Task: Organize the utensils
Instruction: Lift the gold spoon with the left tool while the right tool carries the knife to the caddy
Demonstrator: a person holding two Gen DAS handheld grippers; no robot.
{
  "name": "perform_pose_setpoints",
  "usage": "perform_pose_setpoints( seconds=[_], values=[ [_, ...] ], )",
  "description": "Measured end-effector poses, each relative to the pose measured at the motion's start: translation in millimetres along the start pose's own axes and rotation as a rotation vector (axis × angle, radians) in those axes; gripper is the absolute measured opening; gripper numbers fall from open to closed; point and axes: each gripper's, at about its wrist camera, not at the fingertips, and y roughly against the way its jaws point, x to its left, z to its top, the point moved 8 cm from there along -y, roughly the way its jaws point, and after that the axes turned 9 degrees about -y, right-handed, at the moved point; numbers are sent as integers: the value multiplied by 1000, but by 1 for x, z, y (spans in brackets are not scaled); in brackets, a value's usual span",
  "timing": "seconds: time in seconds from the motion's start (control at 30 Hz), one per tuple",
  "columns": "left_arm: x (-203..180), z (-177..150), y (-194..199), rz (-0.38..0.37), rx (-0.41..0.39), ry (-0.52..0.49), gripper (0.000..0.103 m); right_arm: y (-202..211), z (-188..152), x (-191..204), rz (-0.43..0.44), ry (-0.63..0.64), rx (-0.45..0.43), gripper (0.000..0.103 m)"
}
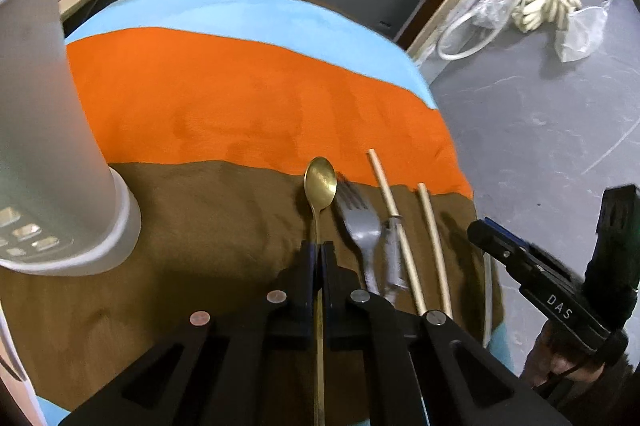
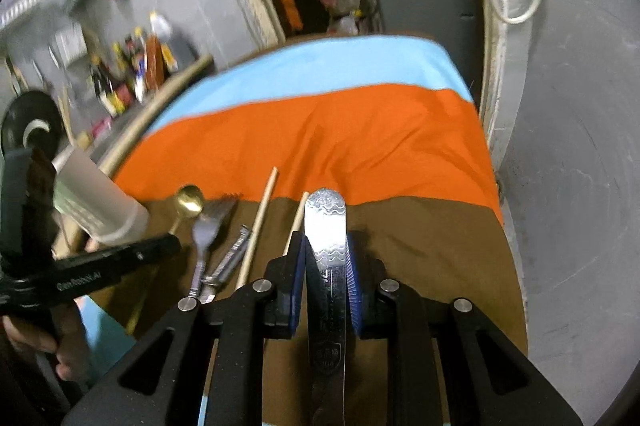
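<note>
**Both grippers lift utensils**

The left gripper (image 1: 318, 246) pinches a gold spoon (image 1: 320, 182) by its handle; the right gripper (image 2: 326, 254) clamps a patterned knife (image 2: 325, 226). Fork (image 1: 358, 222), chopsticks (image 1: 384, 186) and possibly tongs, blurred, lie on the striped cloth (image 1: 240, 98) near a holder (image 1: 60, 154).

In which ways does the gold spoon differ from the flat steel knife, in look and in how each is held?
The gold spoon is brass-coloured with a thin stem and an oval bowl; the steel knife is silver, broad and flat, with a wavy pattern. The left gripper is shut almost fully on the spoon's thin stem, while the right gripper stands wider around the knife's broad blade. Both are held and point away over the striped cloth.
</note>
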Motion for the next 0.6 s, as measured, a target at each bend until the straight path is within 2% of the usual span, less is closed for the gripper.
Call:
perform_pose_setpoints(
  seconds=[0.17,0.47,0.5,0.53,0.6],
  values=[
    [-8,5,33,-42,-99,-36,4,35,5,4,47,-81,-144,17],
    [-5,29,95,-122,-244,-60,3,86,20,32,31,-96,-325,15],
    [-4,33,103,-128,-256,-64,3,91,23,37,24,-96,-343,14],
    [-3,35,107,-131,-263,-68,3,94,25,41,22,-95,-353,1],
    [1,41,122,-140,-285,-79,3,103,30,48,13,-97,-373,1]
  ],
)
